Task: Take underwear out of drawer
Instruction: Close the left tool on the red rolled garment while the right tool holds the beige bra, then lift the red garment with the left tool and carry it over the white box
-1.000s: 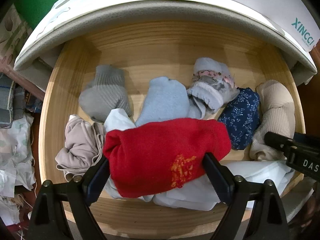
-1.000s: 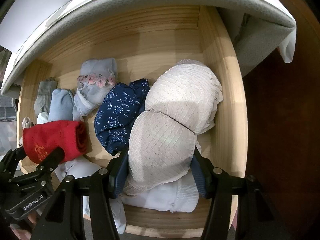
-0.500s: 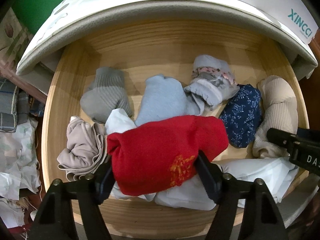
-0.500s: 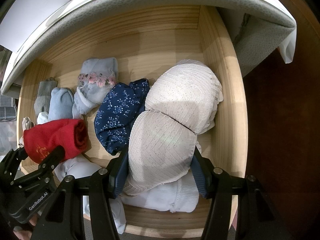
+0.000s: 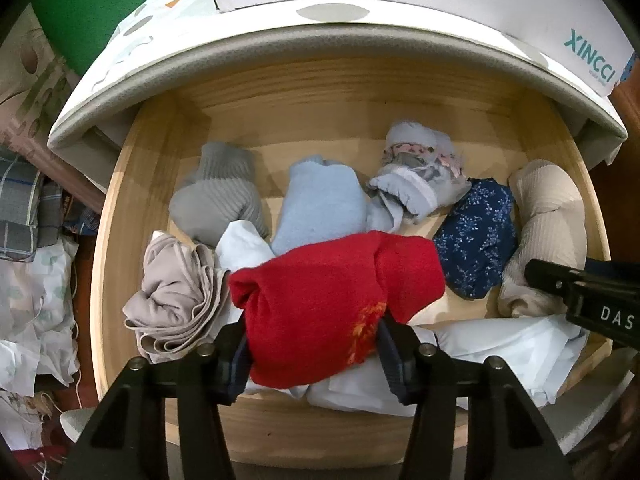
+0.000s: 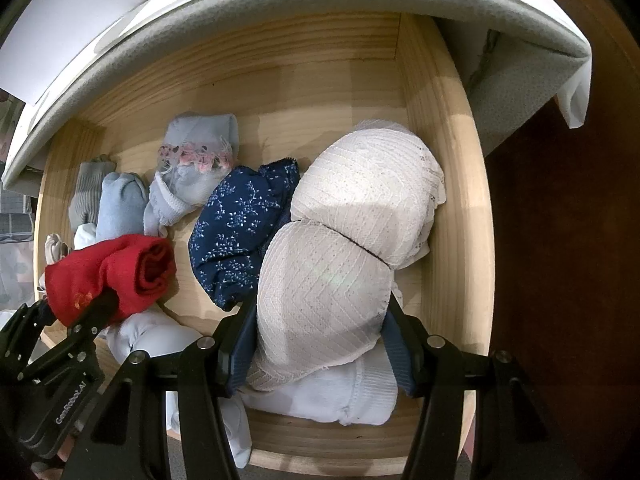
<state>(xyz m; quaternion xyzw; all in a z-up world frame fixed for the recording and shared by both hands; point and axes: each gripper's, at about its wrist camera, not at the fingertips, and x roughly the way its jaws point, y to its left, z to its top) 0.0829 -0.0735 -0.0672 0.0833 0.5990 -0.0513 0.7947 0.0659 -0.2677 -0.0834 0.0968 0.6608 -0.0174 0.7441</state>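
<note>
The left gripper (image 5: 314, 354) has just been closing on the red roll (image 5: 336, 300), and its fingers (image 5: 236, 356) now press into both sides of the cloth, which bulges up between them where a second ago it lay loose in a wide gap. So the left side now has a hold, at the front of the wooden drawer (image 5: 116, 240). The roll rests on the white cloth (image 5: 500, 344) beneath it and has not been lifted clear.

The right gripper (image 6: 320, 344) has not changed: its fingers (image 6: 240, 352) are clenched on the near cup of the cream bra (image 6: 332, 280), exactly as in the earlier views, in the front right corner of the drawer beside the navy flowered piece (image 6: 240, 232). The bra lies on a folded white garment (image 6: 340, 396).

With both hands now holding something, the grasping step looks finished and the lift out of the drawer looks to be next. The risk I judge is that the soft roll unrolls or drags the white cloth with it, and the bra's far cup or straps may catch on neighbours. The grey (image 5: 216, 196), pale blue (image 5: 320, 200) and beige (image 5: 176, 296) pieces wait untouched.
</note>
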